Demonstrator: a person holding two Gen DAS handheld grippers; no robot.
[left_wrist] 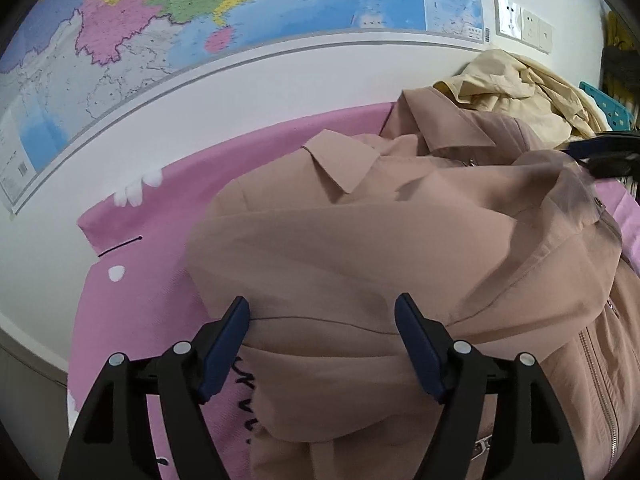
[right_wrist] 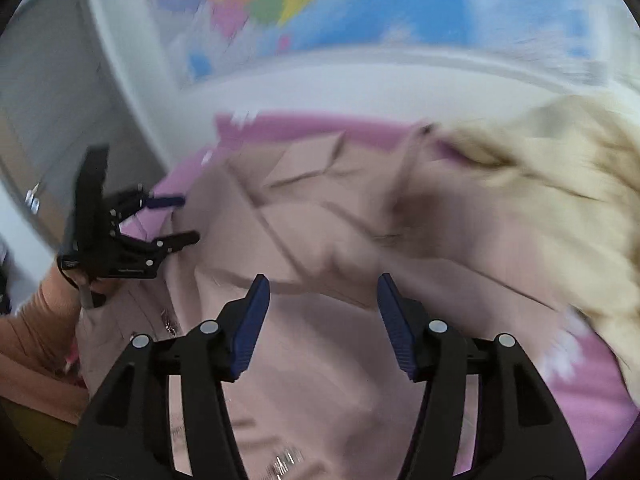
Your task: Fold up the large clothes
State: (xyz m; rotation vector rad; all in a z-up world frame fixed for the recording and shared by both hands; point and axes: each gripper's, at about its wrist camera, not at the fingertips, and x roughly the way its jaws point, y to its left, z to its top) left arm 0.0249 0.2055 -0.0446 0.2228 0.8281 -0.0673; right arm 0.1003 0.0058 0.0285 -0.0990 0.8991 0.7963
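**Sleeve fold under way on the jacket**

The jacket (left_wrist: 360,240) is lying on a pink sheet (left_wrist: 132,272), spreading ahead of both grippers. The left gripper (left_wrist: 322,316) and right gripper (right_wrist: 323,292) are hanging released, gripping nothing. Next probably means pinching an edge. Only the right view, blurred, is showing the left gripper from outside.

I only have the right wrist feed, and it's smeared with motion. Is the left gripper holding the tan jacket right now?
Observer: No. In the left wrist view the left gripper has its jaws apart over a fold of the tan jacket, with nothing clamped.
Operator: Where is the collar?
Observer: The collar is at the jacket's far end, toward the wall, with its flaps spread open.
Operator: What's the pale blur on my right?
Observer: It's a cream garment, crumpled in a heap against the wall just behind the jacket.
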